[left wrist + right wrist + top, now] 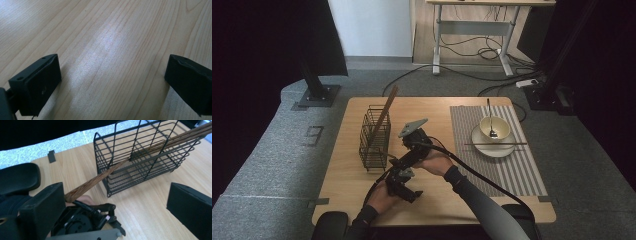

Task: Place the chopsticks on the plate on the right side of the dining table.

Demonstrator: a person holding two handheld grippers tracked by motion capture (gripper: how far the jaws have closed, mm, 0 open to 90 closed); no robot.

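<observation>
Both tools spread wide and empty — the right tool (404, 135) beside the wire basket (374, 137) of chopsticks (384, 114), the left tool (404, 186) over bare tabletop (437, 200); likely next, gripping a chopstick.

Black wire basket (147, 155) – wooden chopsticks (130, 161).

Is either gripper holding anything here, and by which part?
Nothing is held. The left gripper is open over bare table; the right gripper is open, the chopsticks lying beside one jaw, ungripped.
</observation>
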